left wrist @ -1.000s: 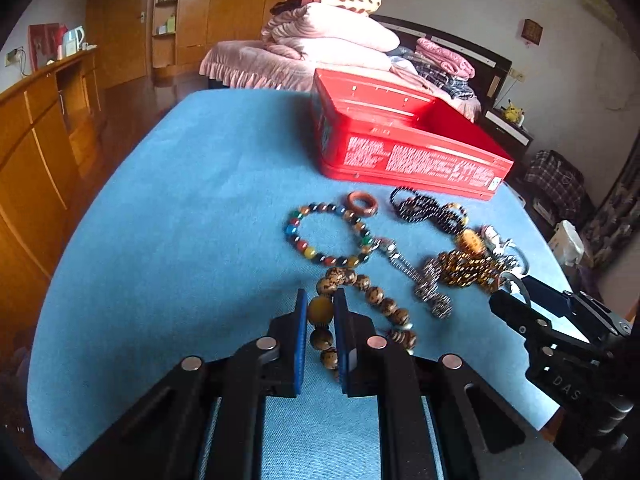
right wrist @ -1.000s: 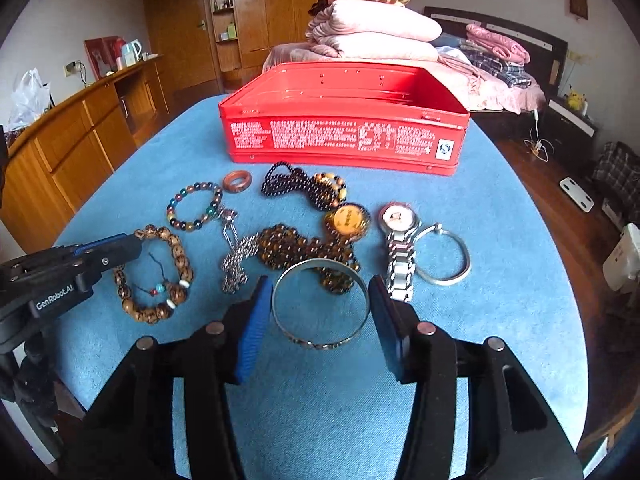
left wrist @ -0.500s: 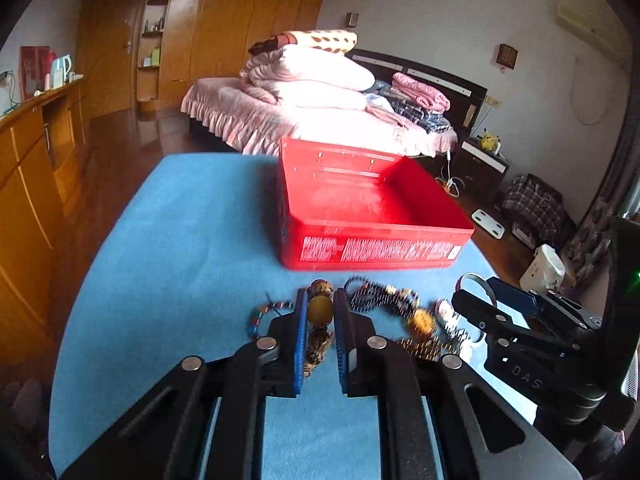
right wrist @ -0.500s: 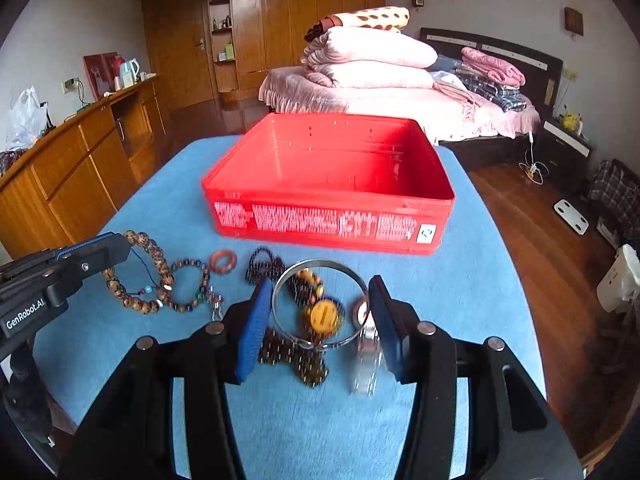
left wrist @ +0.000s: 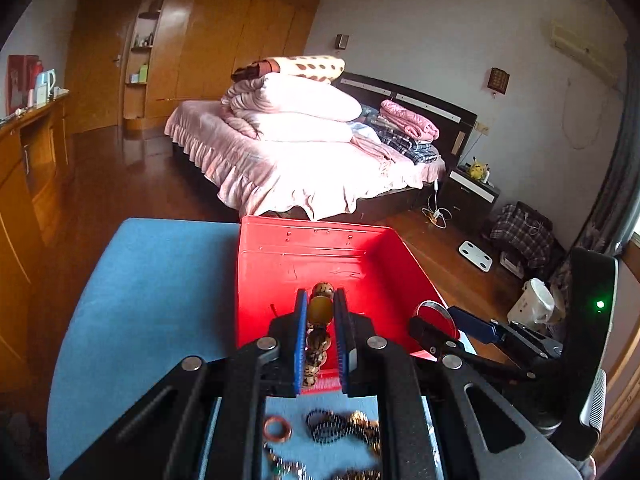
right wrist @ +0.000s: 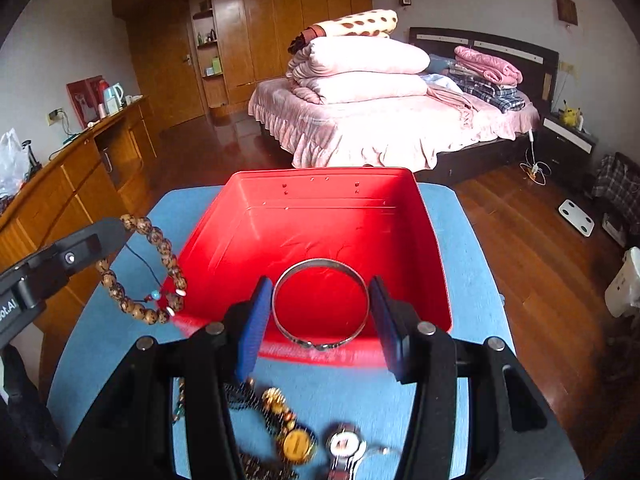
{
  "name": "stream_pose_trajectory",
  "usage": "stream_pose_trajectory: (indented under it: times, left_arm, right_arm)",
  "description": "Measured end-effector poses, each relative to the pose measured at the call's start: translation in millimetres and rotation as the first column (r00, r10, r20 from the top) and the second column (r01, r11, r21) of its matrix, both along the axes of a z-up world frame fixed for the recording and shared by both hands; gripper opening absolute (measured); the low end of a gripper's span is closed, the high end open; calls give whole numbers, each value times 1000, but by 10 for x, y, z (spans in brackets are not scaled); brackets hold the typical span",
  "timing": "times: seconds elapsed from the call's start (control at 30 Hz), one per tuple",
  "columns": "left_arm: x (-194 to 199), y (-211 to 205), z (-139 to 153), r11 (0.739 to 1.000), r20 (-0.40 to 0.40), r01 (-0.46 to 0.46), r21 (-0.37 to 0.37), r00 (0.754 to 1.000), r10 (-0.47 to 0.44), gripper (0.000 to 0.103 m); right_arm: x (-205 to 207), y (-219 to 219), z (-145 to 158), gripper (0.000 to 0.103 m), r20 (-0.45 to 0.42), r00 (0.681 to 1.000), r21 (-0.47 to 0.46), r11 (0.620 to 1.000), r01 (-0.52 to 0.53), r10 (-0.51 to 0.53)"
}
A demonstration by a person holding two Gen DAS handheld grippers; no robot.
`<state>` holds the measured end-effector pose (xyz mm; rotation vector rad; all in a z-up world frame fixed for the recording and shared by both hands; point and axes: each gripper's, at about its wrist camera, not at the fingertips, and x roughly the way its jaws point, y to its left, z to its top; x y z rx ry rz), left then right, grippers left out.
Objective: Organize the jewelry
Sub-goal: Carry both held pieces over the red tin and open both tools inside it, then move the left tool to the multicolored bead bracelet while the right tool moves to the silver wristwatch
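Observation:
My left gripper (left wrist: 320, 312) is shut on a brown wooden bead bracelet (left wrist: 319, 312) and holds it in the air over the near edge of the open red tin box (left wrist: 316, 256). The bracelet hangs from that gripper in the right wrist view (right wrist: 160, 276), beside the box's left wall. My right gripper (right wrist: 320, 300) is shut on a silver bangle (right wrist: 320, 304) and holds it flat above the box's (right wrist: 320, 224) near part. The bangle (left wrist: 434, 312) and right gripper also show at the right of the left wrist view.
Loose jewelry lies on the blue table (right wrist: 460, 224) below both grippers: a red ring (left wrist: 277, 429), dark bead strands (left wrist: 340, 426), an amber pendant (right wrist: 298, 446) and a watch (right wrist: 346, 446). A wooden cabinet (right wrist: 80, 184) stands left, a bed (right wrist: 380, 120) behind the table.
Both grippers have lifted their pieces off the table and moved forward. They are now over the red box, and the jewelry pile has dropped below them.

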<state>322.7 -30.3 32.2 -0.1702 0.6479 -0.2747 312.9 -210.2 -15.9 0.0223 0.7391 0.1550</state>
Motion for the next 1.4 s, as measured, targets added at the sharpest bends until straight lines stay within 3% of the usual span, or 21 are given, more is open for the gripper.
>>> stream_pose_trajectory:
  times: [0.17,0.4,0.43,0.47,0.5,0.63,0.77,0.9,1.13,1.4]
  left_arm:
    - [447,-86,-263,1000,-79,-11,3,997,12,13]
    - [685,-131,-532,1000,-145,-9,18,989,11,15]
    - [685,-118,-551,1000,-149,-9,15,989,11,25]
    - [675,-106,-562,1000,-146,-10,12,989,12,40]
    - [635,-84,-556,1000,-136,-17,12,991,18,46]
    - [434,23,-501,999,-90,-32,19,995,34,50]
    - [170,185,-454,996,-41,-75,38,996,77,66]
    - [-144,352,-468,990,-3,-111,81,994,112,69]
    - [-536,578,-610,981,-3,-168,99,986,169,74]
    - [-793,507,-872,976,-51,-133,174,988,143,77]
  right_arm:
    - [308,-24,-152,48,-48,999,9,1000,16,-15]
    - [534,32,-407,52,-101,995,-15,1000,11,-12]
    - [543,43,-428,63,-102,995,-19,1000,6,-8]
    - [532,51,-426,66,-88,996,-25,1000,8,-10]
    - [522,58,-413,66,-74,997,-33,999,8,-11]
    - [381,-9,-345,66,-21,999,-32,999,24,-25]
    - [127,-91,-309,66,15,1000,-6,1000,28,-28]
    - [-187,-200,-332,66,27,999,48,998,28,-30]
    - [-621,-293,-500,66,21,998,87,994,59,-61]
    - [-937,-320,-746,66,-22,996,70,993,93,-91]
